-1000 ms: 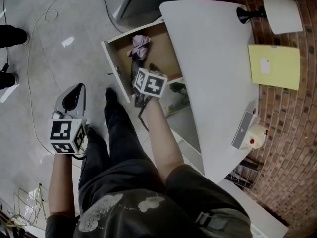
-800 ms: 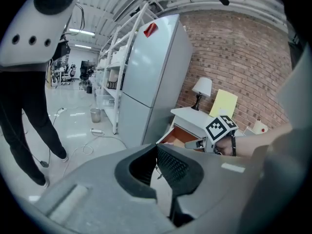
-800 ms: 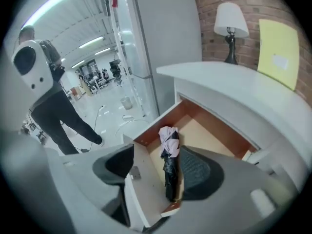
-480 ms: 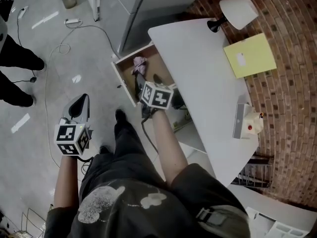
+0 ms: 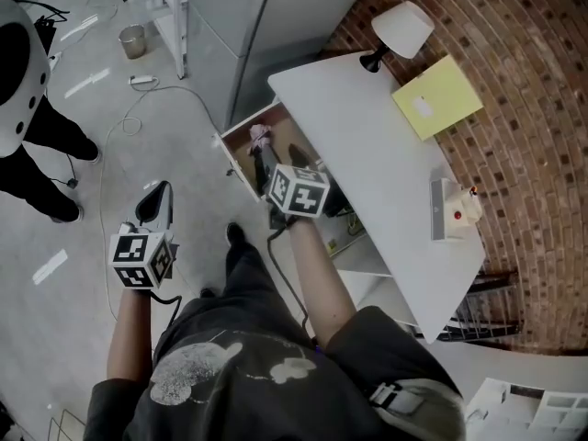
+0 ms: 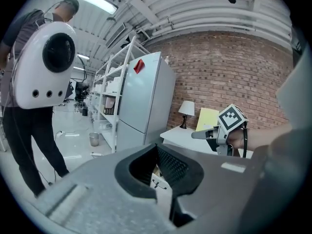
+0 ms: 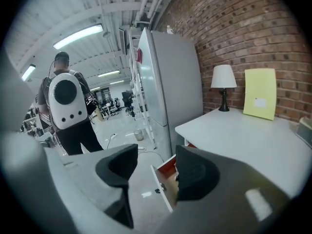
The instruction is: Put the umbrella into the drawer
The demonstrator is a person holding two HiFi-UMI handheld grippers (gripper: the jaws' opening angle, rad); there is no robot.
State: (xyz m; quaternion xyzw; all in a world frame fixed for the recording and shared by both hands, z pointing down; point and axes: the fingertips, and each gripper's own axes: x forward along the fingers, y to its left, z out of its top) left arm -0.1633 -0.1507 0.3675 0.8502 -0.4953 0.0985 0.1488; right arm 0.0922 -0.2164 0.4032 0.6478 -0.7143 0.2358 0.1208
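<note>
The drawer stands pulled out from the left end of the white desk. A folded pink umbrella lies in it, its dark end toward me. My right gripper hangs above the drawer's near end, and in the head view its marker cube hides the jaws. Its jaws are apart and closing, with nothing between them; the open drawer shows through the gap. My left gripper is held over the floor left of the drawer, jaws together and empty.
On the desk stand a lamp, a yellow folder and a small white box with a red button. A person with a white backpack stands at far left. A cable and a bucket lie on the floor; a fridge stands behind the desk.
Both grippers have risen, the right one up from the drawer. The head view has pulled back, so the desk and drawer look smaller. The umbrella has stayed in the drawer.
</note>
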